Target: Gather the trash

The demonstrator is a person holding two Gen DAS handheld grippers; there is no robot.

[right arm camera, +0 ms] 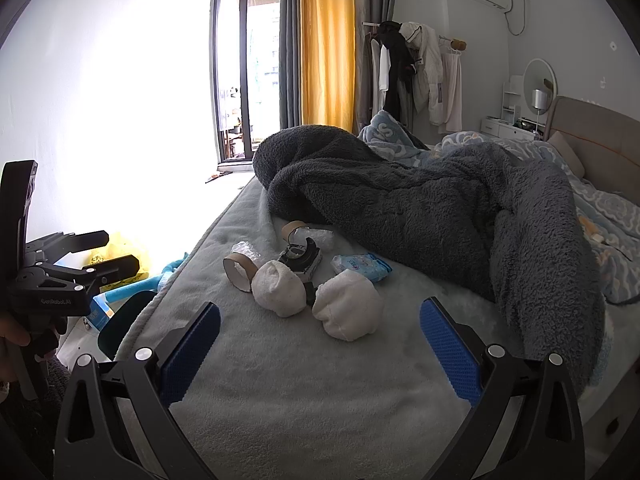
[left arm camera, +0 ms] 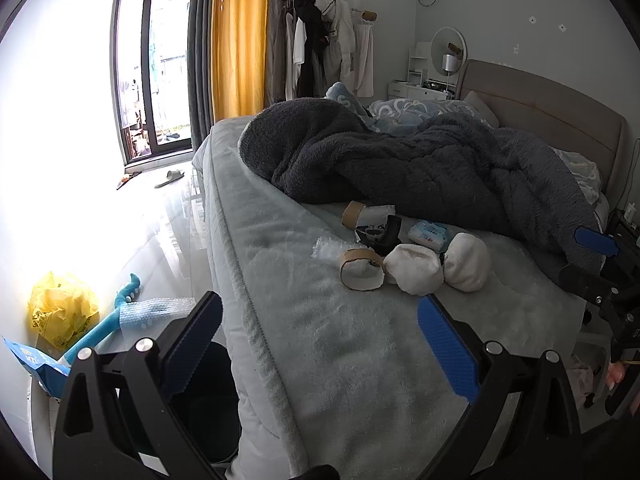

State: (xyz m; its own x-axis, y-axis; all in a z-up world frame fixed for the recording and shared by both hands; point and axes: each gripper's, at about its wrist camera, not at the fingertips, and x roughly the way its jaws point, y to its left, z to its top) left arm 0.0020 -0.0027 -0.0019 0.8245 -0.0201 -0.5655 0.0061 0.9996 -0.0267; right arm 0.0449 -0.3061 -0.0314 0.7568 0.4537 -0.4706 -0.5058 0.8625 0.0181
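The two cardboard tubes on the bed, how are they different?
The nearer cardboard tube lies at the front of the pile, beside a white sock ball; the farther cardboard tube sits back by the dark grey blanket. The nearer tube looks wider and a bit squashed; the farther one looks rounder and smaller. Both are brown, open-ended, and lying on the bed, untouched by either gripper.
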